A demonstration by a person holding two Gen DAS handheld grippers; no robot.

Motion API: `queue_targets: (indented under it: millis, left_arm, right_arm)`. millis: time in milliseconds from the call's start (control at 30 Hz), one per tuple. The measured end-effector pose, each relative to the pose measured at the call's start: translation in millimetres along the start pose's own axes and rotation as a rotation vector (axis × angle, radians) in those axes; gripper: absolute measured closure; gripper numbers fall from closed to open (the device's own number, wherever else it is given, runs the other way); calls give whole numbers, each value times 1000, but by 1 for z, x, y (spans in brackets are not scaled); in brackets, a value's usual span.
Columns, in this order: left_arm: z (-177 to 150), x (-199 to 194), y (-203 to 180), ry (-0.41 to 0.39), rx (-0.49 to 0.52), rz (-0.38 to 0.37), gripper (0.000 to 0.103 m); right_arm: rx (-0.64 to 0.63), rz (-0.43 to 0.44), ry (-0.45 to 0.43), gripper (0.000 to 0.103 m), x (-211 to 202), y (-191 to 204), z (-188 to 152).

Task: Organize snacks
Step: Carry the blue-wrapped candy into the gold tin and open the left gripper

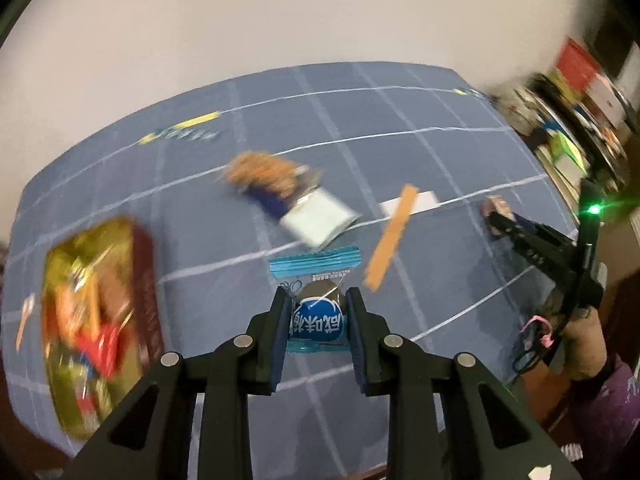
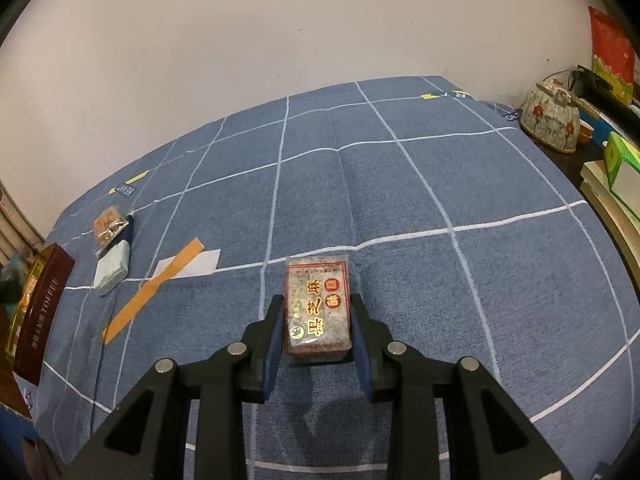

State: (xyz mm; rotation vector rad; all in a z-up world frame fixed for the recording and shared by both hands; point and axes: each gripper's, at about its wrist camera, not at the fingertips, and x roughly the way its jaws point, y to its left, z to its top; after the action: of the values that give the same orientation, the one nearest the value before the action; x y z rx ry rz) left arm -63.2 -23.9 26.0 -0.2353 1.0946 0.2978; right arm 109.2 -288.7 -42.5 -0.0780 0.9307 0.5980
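Left wrist view shows your left tongs (image 1: 317, 322) clamped on a blue-wrapped candy (image 1: 316, 320); right tongs (image 2: 318, 326) grip the sesame bar (image 2: 318, 312). Carry the candy over the gold box (image 1: 92, 320) before releasing.

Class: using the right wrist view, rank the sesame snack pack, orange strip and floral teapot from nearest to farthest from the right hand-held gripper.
1. Sesame snack pack: between the right hand-held gripper fingers.
2. Orange strip: left, on the cloth.
3. Floral teapot: far right, off the cloth.

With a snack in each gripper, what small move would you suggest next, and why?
Probably carry the left gripper with its blue candy over the open box of snacks and let go; the right gripper can wait with its sesame bar.
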Motion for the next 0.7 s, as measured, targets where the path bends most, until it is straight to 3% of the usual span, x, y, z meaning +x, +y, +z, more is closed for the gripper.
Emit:
queue_targets:
  millis: [133, 400, 700]
  left_arm:
    - [-25, -17, 24, -23, -79, 58, 79]
    - [-59, -53, 54, -80, -105, 162, 79]
    - [-78, -64, 84, -86, -165, 180, 79]
  right_arm:
    - [-8, -10, 2, 72, 0, 1, 0]
    - [-53, -57, 13, 72, 1, 11, -1]
    - [-63, -79, 46, 72, -2, 16, -2]
